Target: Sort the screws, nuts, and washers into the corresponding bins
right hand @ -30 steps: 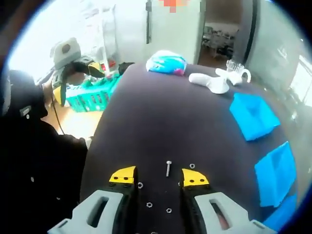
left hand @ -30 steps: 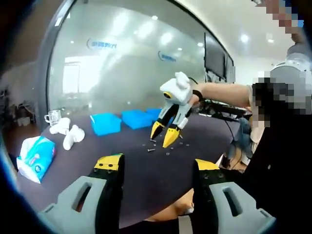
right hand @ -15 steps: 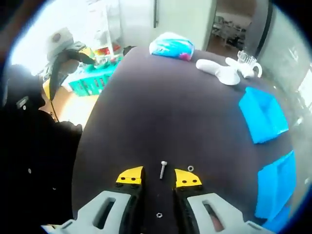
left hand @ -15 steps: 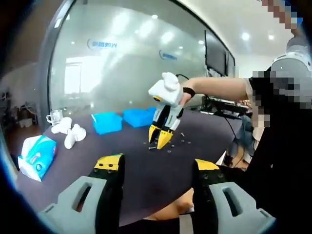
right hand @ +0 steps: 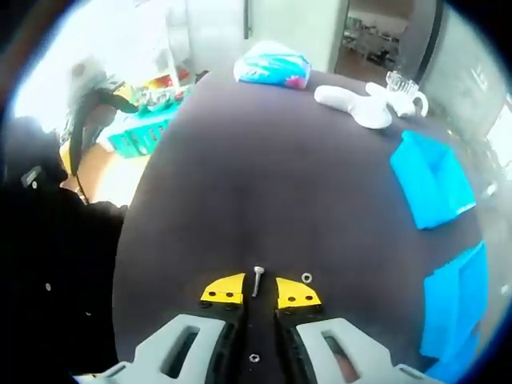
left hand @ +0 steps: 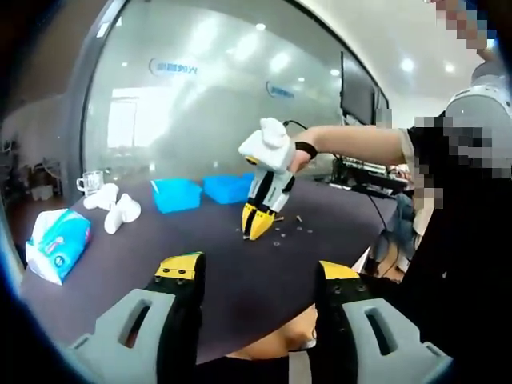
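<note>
Right gripper (right hand: 260, 291) down on the dark table (right hand: 280, 176), yellow jaws nearly shut around one screw (right hand: 257, 281), long axis running straight ahead along the jaws, head poking past the tips; firm grip not certain. One washer (right hand: 306, 278) just beside the right tip, one nut (right hand: 254, 358) between the jaws behind. Two blue bins (right hand: 433, 189) well off right. Left gripper (left hand: 258, 272) wide open, empty, far back.

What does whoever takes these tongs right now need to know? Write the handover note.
Right tongs: down on the dark table, nearly shut around a screw; firm grip not confirmed.
Left tongs: open, empty, held back at the table's near edge.
Washer lies just right of the screw; more small hardware loose nearby.
Blue bins stand to the right.
Nothing visibly sorted; all of it remains.
</note>
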`<state>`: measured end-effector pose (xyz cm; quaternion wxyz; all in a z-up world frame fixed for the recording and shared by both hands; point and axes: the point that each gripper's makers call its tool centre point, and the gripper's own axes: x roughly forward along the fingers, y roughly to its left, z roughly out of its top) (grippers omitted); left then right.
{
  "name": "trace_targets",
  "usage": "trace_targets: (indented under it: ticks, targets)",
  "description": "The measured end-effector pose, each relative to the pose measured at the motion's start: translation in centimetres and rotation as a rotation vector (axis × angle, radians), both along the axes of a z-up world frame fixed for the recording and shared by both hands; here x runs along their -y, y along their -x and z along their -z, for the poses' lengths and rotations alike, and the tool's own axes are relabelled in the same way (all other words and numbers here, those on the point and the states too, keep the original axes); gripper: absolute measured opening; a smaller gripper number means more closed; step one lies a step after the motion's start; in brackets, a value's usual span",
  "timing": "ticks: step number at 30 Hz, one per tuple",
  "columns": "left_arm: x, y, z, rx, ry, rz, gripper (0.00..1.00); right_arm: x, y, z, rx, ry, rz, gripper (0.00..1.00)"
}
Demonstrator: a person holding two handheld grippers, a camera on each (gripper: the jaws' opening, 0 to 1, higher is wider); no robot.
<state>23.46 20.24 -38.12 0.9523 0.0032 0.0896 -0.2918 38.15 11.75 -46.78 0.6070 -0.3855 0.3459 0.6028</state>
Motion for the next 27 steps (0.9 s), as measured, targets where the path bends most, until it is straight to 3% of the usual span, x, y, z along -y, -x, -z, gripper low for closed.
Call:
trace_targets:
  ticks: [4, 7, 17, 22, 27]
  targets:
    - [0.3, 0.1, 0.2, -0.004, 0.002, 0.011, 0.52, 0.1, 0.0, 0.1, -0.002, 0.006, 0.002, 0.08]
    - [0.6, 0.1, 0.3, -0.007, 0.002, 0.014, 0.52, 0.0, 0.2, 0.1, -0.006, 0.006, -0.001, 0.00]
    - [0.7, 0.1, 0.1, -0.004, 0.009, 0.014, 0.52, 0.2, 0.9, -0.5, -0.042, -0.011, 0.025, 0.00]
    - [0.7, -0.2, 0.2, -0.003, 0.013, 0.008, 0.52, 0.7, 1.7, -1.6, -0.079, -0.063, 0.044, 0.00]
    - [0.4, -0.9, -0.3, 0.012, 0.032, -0.021, 0.52, 1.1, 2.2, -4.2, -0.092, -0.200, 0.103, 0.00]
